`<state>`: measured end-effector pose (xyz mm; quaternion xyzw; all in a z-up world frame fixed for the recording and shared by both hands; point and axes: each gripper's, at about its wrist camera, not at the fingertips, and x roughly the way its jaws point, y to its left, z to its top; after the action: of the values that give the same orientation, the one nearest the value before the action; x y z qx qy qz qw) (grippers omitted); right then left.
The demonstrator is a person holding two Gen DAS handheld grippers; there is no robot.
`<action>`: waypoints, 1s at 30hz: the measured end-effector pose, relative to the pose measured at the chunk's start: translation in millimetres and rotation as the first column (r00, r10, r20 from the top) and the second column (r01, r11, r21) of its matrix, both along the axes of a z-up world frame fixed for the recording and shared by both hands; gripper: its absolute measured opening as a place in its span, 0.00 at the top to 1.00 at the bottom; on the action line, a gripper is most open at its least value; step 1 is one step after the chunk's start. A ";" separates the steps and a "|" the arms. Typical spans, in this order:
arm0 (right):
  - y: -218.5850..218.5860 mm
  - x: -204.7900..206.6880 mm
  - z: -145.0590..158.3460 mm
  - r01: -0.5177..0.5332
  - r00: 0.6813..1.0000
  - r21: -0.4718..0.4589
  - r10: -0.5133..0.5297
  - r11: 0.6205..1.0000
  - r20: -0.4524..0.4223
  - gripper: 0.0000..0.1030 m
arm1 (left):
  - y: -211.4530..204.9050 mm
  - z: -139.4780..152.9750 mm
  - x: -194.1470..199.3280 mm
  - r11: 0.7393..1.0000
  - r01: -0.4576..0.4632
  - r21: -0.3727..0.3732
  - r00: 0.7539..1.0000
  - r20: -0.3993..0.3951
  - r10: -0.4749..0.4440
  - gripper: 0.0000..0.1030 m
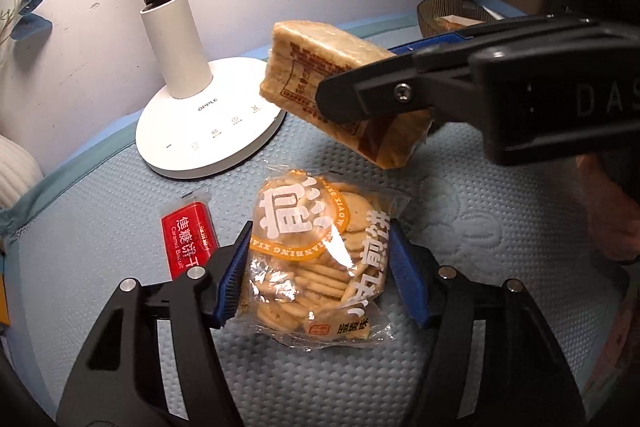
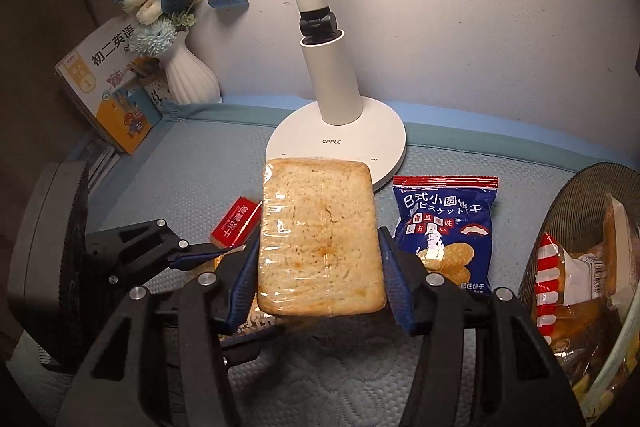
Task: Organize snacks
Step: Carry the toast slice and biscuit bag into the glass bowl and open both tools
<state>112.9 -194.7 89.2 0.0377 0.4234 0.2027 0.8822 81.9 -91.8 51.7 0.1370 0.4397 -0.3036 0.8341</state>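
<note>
The right gripper point(image 2: 318, 259) is clamping the bread point(image 2: 320, 239) aloft; carry it level to the bowl point(image 2: 576, 211). The left gripper point(image 1: 316, 275) is straddling the crackers point(image 1: 320, 259), apparently not yet closed.

"OPPLE" on lamp base point(image 2: 340, 143); "Caramel Biscuit" on red packet point(image 1: 188, 245); "DAS" on right claw point(image 1: 360, 95).

Counter point(image 2: 208, 163): covered with a pale blue quilted, textured mat. White lamp base point(image 2: 340, 143), rear centre, serves as landmark. Red caramel biscuit pack point(image 1: 188, 243), front-left of base. Clear bag of round crackers point(image 1: 316, 263), directly in front. Blue biscuit packet point(image 2: 444, 223), just right of base. Ribbed bowl point(image 2: 576, 195), far right. White vase point(image 2: 190, 75) and books point(image 2: 108, 95), rear left.
</note>
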 end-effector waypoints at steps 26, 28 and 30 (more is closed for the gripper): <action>-62.2 -187.7 -58.5 0.133 0.984 -0.088 -0.142 0.987 -0.103 0.44 | 34.7 -7.7 -154.8 0.969 -0.246 -0.034 0.969 -0.029 0.245 0.35; -60.3 -190.4 -57.2 0.132 0.986 -0.103 -0.142 0.986 -0.091 0.37 | 36.6 -5.7 -156.6 0.967 -0.252 -0.041 0.968 -0.028 0.251 0.26; -59.2 -192.6 -55.7 0.132 0.987 -0.116 -0.141 0.984 -0.075 0.34 | 41.8 -4.1 -158.3 0.964 -0.262 -0.050 0.965 -0.018 0.262 0.19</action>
<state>-79.7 -254.0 33.5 0.0259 0.4668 0.1162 0.8763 -76.5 -49.9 47.6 0.0544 0.4507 -0.2027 0.8676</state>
